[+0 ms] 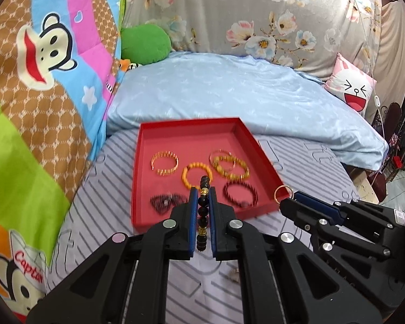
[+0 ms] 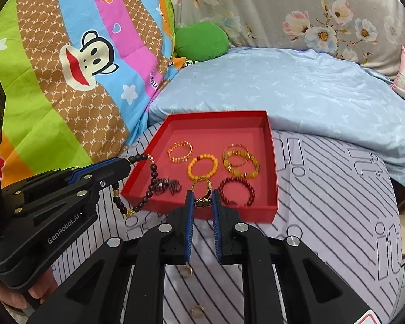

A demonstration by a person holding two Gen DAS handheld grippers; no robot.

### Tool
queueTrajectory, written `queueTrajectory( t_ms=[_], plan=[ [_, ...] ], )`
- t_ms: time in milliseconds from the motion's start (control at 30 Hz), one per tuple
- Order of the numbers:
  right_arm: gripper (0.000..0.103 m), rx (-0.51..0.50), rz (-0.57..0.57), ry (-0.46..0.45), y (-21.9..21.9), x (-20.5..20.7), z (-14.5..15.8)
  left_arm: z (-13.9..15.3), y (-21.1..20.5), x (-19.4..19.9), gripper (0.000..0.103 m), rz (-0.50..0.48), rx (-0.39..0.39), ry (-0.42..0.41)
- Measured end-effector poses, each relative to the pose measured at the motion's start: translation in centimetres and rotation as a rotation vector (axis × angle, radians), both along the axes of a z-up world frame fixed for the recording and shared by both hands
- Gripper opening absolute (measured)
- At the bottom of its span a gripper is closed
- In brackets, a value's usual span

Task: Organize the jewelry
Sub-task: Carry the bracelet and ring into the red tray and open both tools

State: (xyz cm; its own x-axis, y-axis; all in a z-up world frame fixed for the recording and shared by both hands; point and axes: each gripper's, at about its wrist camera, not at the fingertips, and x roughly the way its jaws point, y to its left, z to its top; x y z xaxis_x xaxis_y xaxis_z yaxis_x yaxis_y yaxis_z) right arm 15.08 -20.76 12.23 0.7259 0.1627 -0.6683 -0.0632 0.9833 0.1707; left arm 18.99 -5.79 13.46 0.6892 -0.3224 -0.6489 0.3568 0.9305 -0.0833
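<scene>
A red tray (image 1: pixel 267 162) lies on the striped bed sheet. It holds a gold bangle (image 1: pixel 164 163), an orange bead bracelet (image 1: pixel 195 178), a yellow bead bracelet (image 1: pixel 230 166), a dark red bead bracelet (image 1: pixel 240 193) and a crumpled black one (image 1: pixel 164 202). My left gripper (image 1: pixel 202 191) is shut on a dark bead bracelet (image 1: pixel 203 210); in the right wrist view this bracelet (image 2: pixel 152 181) dangles from it over the tray's near left corner. My right gripper (image 2: pixel 202 193) is shut on a gold ring (image 2: pixel 202 186) just before the tray's near wall (image 2: pixel 210 210).
Two small gold rings (image 2: pixel 186 271) (image 2: pixel 197 310) lie loose on the sheet below my right gripper. A light blue pillow (image 1: pixel 243 94) sits behind the tray and a cartoon quilt (image 1: pixel 40 94) rises at the left. A hand (image 2: pixel 35 294) holds the left gripper.
</scene>
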Motion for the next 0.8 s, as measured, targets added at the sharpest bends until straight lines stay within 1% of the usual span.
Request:
queueTrajectory(
  t_ms=[167,467,600,800],
  plan=[
    [0.012,-0.001,-0.013,-0.012,-0.6,2.6,0.4,0.4,-0.8,2.4,0.008,0.008,-0.004,-0.018],
    [0.012,-0.010,-0.023,-0.014,-1.4,7.2,0.3,0.4,-2.1,6.9,0.008,0.020,-0.006,-0.025],
    [0.012,-0.005,-0.024,0.000,-1.5,9.5,-0.2,0.2,-2.5,8.6,0.008,0.025,-0.004,-0.026],
    [0.012,-0.011,-0.028,0.027,-1.5,12.5,-1.6,-0.9,-2.9,11.3,0.008,0.040,-0.002,-0.003]
  ],
)
